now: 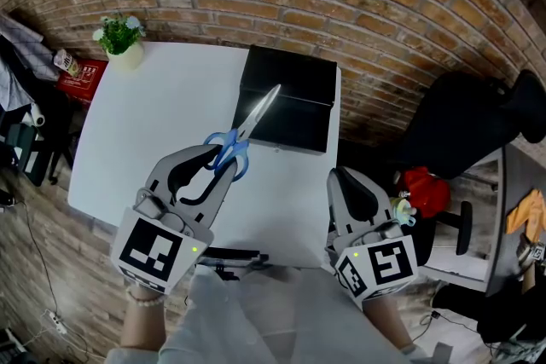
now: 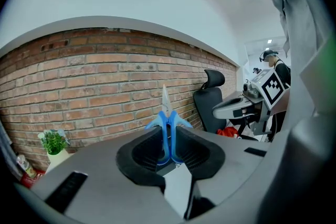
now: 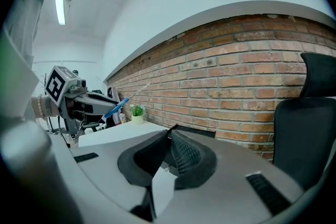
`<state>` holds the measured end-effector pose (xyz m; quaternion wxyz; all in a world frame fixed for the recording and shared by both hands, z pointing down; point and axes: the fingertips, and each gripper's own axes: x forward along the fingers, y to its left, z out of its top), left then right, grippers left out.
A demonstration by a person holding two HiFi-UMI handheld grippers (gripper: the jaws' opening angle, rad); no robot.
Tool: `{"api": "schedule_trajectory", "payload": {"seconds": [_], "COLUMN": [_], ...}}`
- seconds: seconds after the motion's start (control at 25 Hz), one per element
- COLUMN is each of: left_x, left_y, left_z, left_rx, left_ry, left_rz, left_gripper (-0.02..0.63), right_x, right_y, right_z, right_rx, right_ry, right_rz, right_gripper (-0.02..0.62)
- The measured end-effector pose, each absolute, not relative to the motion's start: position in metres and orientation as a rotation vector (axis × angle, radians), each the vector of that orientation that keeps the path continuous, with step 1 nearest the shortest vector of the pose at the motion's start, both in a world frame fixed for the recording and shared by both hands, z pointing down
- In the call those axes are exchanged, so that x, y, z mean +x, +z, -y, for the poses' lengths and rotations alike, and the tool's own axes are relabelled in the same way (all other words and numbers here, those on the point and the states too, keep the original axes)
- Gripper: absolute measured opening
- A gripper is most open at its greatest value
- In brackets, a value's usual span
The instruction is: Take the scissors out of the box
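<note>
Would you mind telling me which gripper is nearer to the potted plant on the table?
Left. The left gripper, holding the scissors, is over the table, down-right of the potted plant. The right gripper is by the table's right edge, farther off.

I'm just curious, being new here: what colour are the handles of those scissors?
Blue; the scissors show it best in the head view.

White table (image 1: 171, 124) with black box (image 1: 290, 102), potted plant (image 1: 119, 37)
</note>
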<state>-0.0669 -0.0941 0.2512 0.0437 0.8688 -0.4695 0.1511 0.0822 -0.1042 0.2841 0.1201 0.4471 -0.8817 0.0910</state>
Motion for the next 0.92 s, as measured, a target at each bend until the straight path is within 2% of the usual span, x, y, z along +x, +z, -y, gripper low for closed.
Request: {"api": "schedule_trajectory", "payload": {"seconds": [0.92], "left_x": [-0.057], "left_y": [0.254], "left_z": [0.106], "left_rx": [2.676], "left_ry": [0.463], "left_rz": [1.395], "left_gripper": [0.1], "right_x": [0.087], "right_y": [0.292], "right_z": [0.105], "right_rx": [1.313], "right_ry": [0.287], "right_rz": [2.549], "right_gripper": [0.054]}}
